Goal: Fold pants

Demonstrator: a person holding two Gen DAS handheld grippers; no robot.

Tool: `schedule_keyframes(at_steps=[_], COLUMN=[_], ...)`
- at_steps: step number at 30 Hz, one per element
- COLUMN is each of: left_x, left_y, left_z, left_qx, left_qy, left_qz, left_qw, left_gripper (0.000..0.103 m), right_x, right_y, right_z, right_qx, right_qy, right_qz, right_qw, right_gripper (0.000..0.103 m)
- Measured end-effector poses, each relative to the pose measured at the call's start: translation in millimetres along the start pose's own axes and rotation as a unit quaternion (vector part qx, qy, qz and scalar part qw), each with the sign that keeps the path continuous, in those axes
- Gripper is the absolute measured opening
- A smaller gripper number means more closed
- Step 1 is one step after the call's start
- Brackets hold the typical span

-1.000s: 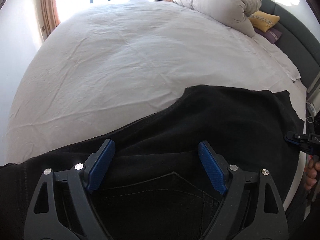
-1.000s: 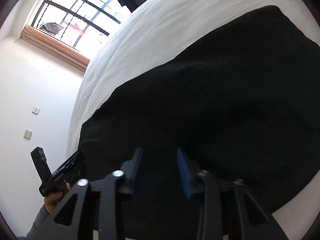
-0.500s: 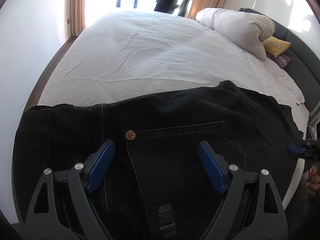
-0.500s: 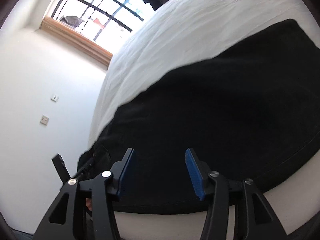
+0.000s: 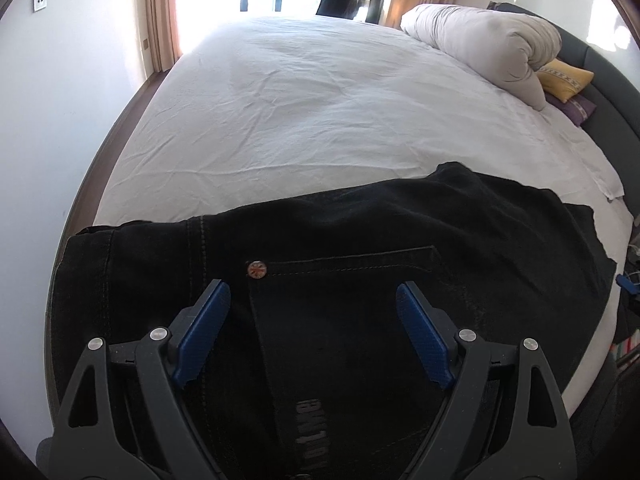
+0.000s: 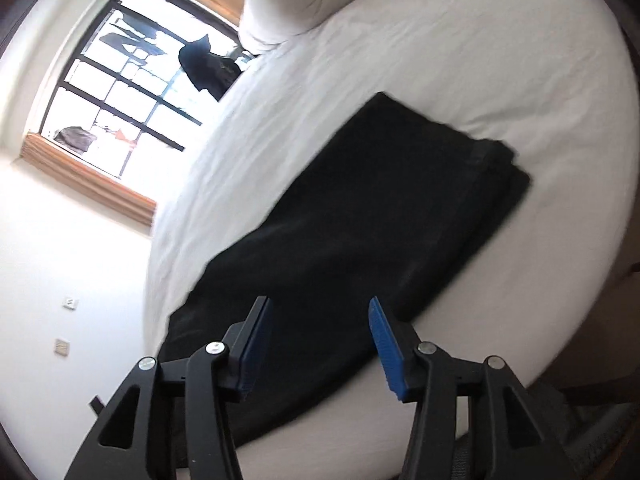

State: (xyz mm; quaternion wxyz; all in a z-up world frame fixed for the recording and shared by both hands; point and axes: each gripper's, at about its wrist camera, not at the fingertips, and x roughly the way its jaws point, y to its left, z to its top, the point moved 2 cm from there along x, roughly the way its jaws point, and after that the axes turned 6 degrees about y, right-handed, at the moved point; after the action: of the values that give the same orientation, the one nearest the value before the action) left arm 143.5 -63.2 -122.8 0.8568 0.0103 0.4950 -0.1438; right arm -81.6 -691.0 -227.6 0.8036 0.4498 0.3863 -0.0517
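Black denim pants (image 5: 360, 248) lie folded on the near edge of the white bed sheet (image 5: 320, 92), with a back pocket and a small metal rivet (image 5: 256, 269) facing up. The left gripper (image 5: 313, 332) hovers over the pocket with its blue pads (image 5: 202, 334) spread wide, holding nothing. The right gripper (image 6: 320, 344) is also spread apart and empty, above the pants (image 6: 380, 216). A rolled duvet (image 5: 492, 44) lies near the headboard, beside a yellow pillow (image 5: 564, 80).

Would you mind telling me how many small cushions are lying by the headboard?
2: a yellow cushion against the headboard, beside the rolled duvet, and a purple cushion under it. The duvet may hide others.
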Motion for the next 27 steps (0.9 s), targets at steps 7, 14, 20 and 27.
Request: schedule_keyframes(at_steps=[7,14,20,27], left_x=[19.0,18.8,21.2,29.4], left_y=[-19.3,-27.2,-56.8,-65.9], left_z=[5.9,7.3,16.6,18.3], left_qx=[0.02,0.008,0.012,-0.002], left_qy=[0.038,0.038,0.042,0.046], left_qz=[0.013,0.005,-0.046,-0.071], left_qw=[0.999,0.9992,0.998,0.9964], left_gripper=[0.085,0.085,0.089,0.099], right_x=[40.1,-36.3,-38.2,-35.3], right_y=[-57.9,-134.8,-137.8,-133.9], right_z=[31.5,32.6,20.8,23.4], right_qx=[0.102,0.188,0.193,0.198], right_qy=[0.001,-0.096,-0.088,-0.069], right_qz=[0.049,-0.043,0.02,0.024], right_qw=[0.994,0.976,0.977,0.977], right_gripper=[0.035,0.046,0.073,0.075])
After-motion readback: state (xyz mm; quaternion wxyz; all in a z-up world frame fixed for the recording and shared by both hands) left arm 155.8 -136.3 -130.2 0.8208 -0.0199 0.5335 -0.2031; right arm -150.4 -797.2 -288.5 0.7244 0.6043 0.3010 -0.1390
